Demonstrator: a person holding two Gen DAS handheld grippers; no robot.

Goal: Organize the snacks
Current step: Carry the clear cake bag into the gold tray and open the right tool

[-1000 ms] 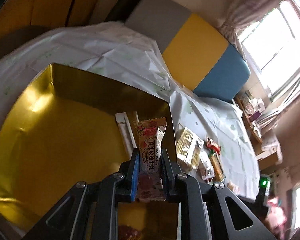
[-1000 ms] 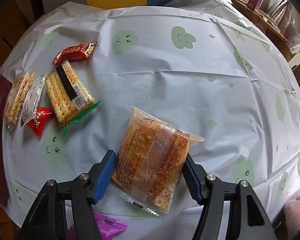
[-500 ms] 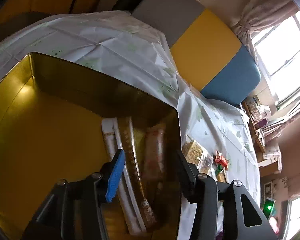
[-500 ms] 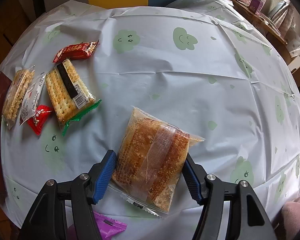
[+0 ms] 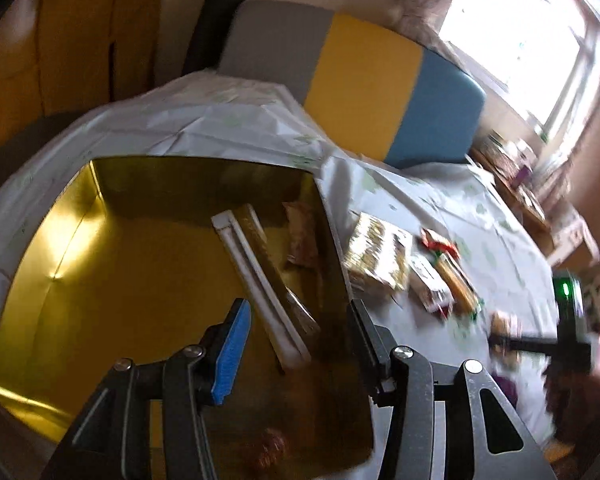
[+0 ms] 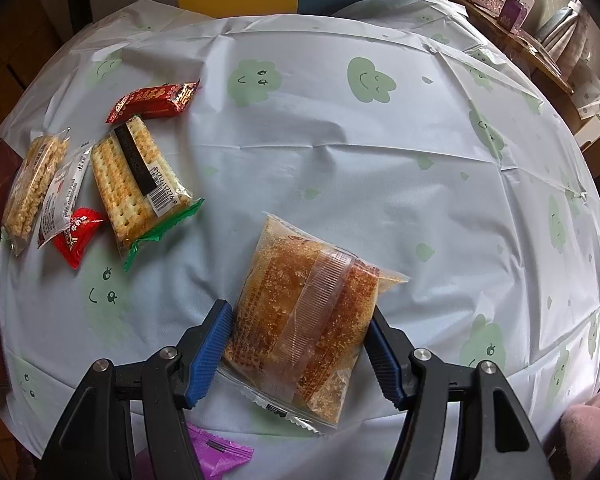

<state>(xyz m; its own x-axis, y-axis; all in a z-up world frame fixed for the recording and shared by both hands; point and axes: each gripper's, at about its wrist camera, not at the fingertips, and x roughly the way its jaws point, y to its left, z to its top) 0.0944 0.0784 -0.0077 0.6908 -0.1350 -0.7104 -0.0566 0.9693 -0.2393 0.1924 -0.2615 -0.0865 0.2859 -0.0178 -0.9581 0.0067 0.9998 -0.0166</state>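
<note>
- Your left claw [image 5: 296, 344] now gapes wide with nothing between its pads; a second ago it pinched a pink floral snack packet over the gold tin [image 5: 100, 280], so that piece is delivered
- That packet [image 5: 302, 236] now lies, blurred, against the tin's right wall, beside a long white-and-gold stick pack [image 5: 260, 276]
- The tin is a rigid, mirror-bright rectangular box, mostly bare floor
- Your right claw [image 6: 300, 352] has not shifted: it straddles the crumb-coated cake in clear wrapper [image 6: 304, 320], blue ribbed pads at both edges; whether they press it yet I cannot tell
- That wrapper is soft, crinkly film with serrated seams, likely to slip or crush
- Beyond it on the cloth-covered counter [image 6: 380, 168] wait the cracker pack [image 6: 136, 180], red bar [image 6: 152, 100], puffed-rice bar [image 6: 32, 188], small red candy [image 6: 76, 236] and a purple sachet [image 6: 220, 452], so much sorting remains
</note>
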